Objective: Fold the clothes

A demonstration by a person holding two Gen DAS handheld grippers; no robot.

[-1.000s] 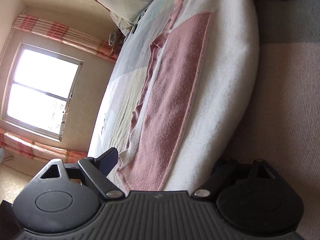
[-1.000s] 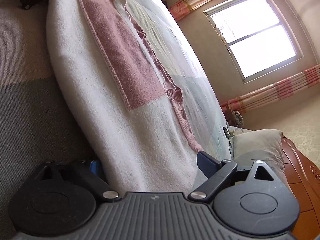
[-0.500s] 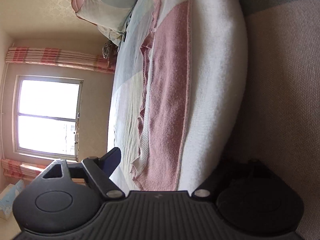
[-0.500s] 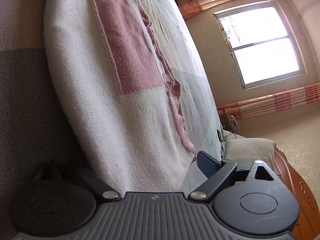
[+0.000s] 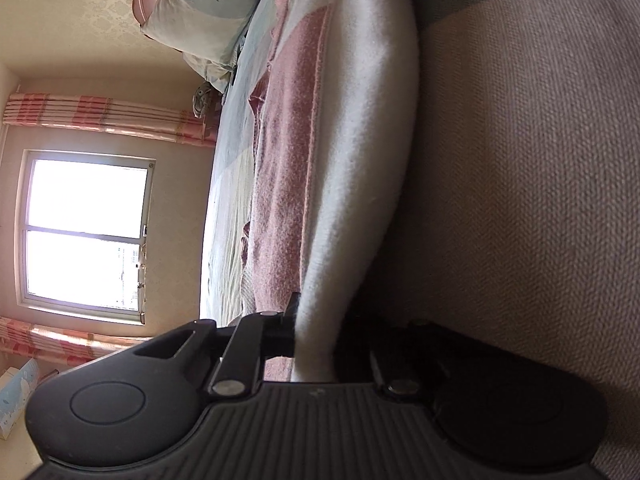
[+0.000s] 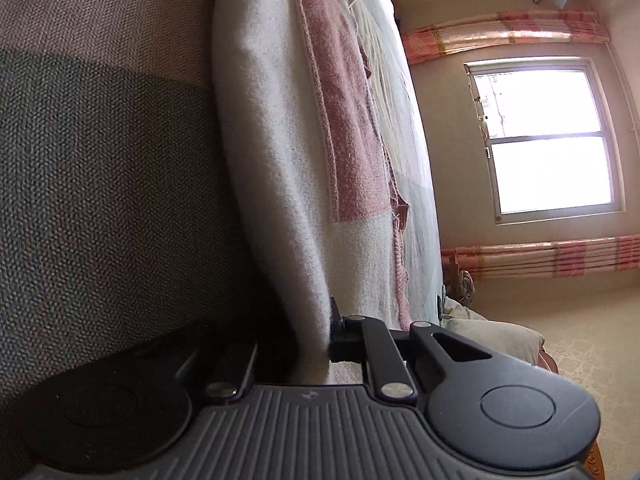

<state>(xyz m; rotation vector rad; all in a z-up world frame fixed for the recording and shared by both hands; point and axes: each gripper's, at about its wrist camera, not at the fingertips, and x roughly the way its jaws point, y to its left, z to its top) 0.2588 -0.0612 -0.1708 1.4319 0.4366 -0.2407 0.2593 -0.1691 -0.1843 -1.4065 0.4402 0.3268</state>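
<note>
Across the lower edge of both wrist views sits the black ribbed body of each tool, rolled on its side so that the bed [image 5: 228, 216] runs up the frame like a wall. At lower centre of the left view, the left gripper [image 5: 316, 340] has its fingers drawn in on the white edge of the sweater [image 5: 356, 168], pinching the fabric between them. At lower centre of the right view, the right gripper [image 6: 314, 334] likewise nips the white edge of the same sweater [image 6: 272, 152].

A brown woven surface [image 5: 528, 184] fills the right side of the left view and the left side of the right view. A bright window [image 5: 86, 232] with pink striped curtains [image 5: 100, 116] lies at the left of the left view, a printed pillow [image 5: 204, 4] at upper left.

Running up the middle of each view, the sweater is white knit with a broad pink panel [image 5: 288, 168] and lies stretched along the bed's near side.
</note>
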